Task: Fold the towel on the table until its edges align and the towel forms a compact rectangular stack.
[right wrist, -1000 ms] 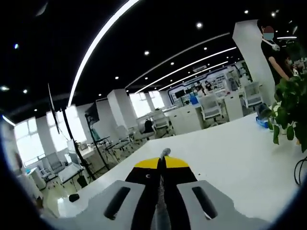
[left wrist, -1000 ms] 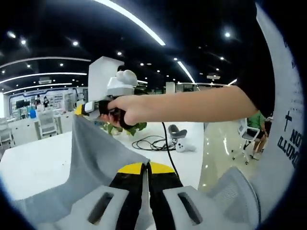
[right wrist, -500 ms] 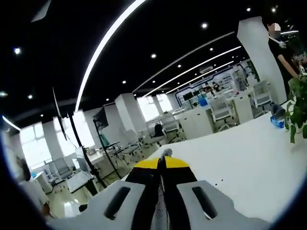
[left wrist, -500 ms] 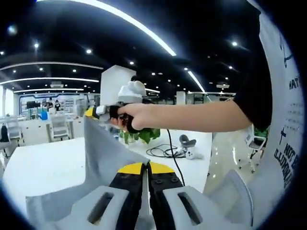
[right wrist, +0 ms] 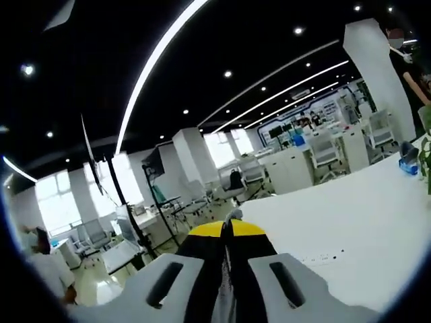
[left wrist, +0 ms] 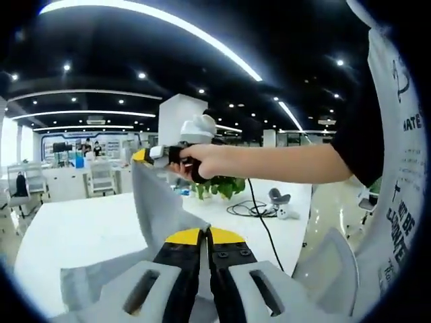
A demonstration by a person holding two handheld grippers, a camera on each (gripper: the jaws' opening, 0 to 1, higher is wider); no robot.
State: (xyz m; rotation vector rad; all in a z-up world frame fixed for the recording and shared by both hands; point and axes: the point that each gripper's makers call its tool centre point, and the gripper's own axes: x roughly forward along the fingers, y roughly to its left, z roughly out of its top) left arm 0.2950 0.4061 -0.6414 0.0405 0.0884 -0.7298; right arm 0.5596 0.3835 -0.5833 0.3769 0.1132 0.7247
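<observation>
A grey towel [left wrist: 161,215] hangs in the air above the white table [left wrist: 74,232], stretched between both grippers. My left gripper [left wrist: 205,234] is shut on one corner of it, the cloth spilling out below the jaws. In the left gripper view the right gripper [left wrist: 151,156], held by a person's hand [left wrist: 202,161], pinches the far upper corner. In the right gripper view my right gripper [right wrist: 227,226] is shut, with a small tuft of the grey towel [right wrist: 233,215] poking out at the tips.
A potted green plant [left wrist: 219,186], a coiled black cable [left wrist: 249,208] and a small white device [left wrist: 281,214] sit at the table's far right. The person's body [left wrist: 390,168] stands close on the right. Desks and chairs [right wrist: 316,151] lie beyond the table [right wrist: 337,235].
Both views have swung sideways as the hands turn. The towel stays held between the shut grippers, and its raised corner has shifted right in the left gripper view.
</observation>
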